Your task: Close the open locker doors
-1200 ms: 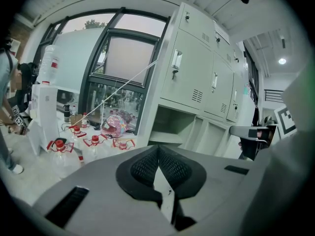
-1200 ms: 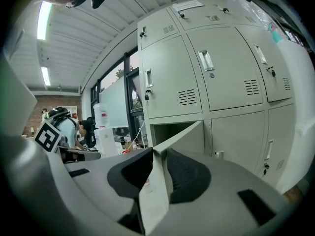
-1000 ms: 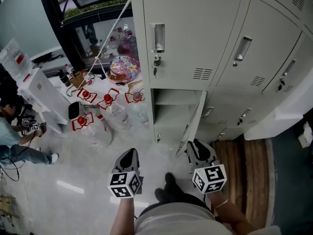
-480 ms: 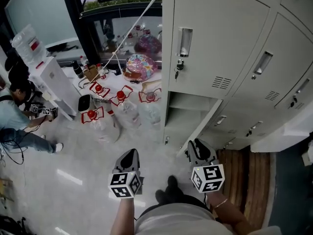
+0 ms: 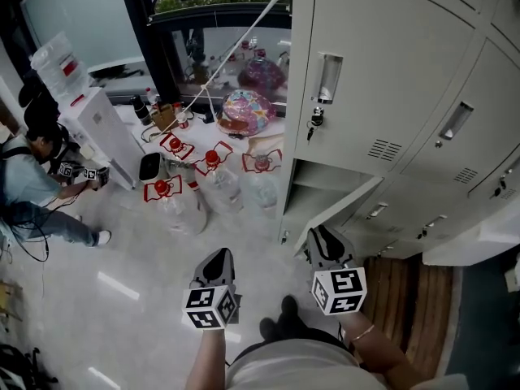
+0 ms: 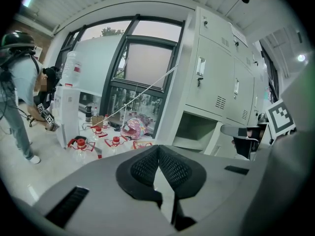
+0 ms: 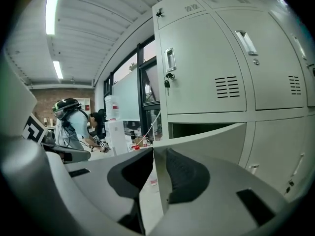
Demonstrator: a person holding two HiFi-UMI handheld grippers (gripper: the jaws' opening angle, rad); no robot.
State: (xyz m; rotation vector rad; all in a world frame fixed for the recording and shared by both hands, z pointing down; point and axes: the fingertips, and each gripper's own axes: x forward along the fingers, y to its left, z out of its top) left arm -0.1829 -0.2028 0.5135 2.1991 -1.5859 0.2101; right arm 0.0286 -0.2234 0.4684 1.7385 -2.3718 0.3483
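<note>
The grey lockers [image 5: 382,96] fill the right of the head view. One low door [image 5: 348,203] stands open in front of its empty compartment [image 5: 313,187]. My right gripper [image 5: 319,232] is at that door's free edge. In the right gripper view the thin edge of the door [image 7: 206,134] runs between the pads, and the right gripper [image 7: 153,154] is shut on it. My left gripper [image 5: 218,254] hangs over the floor left of the lockers, apart from them. In its own view the left gripper [image 6: 158,149] is shut with nothing in it, and the open compartment [image 6: 197,132] lies ahead to the right.
Several water bottles with red handles [image 5: 207,173] and a patterned ball [image 5: 248,110] lie on the floor left of the lockers. A white dispenser [image 5: 101,132] and a crouching person [image 5: 32,193] are at the far left. A wooden strip [image 5: 406,291] runs under the lockers at right.
The head view has slid left, so the lockers sit further right. My right gripper has stayed on the door's edge, and the door looks swung a little toward the locker. The left gripper has barely moved.
</note>
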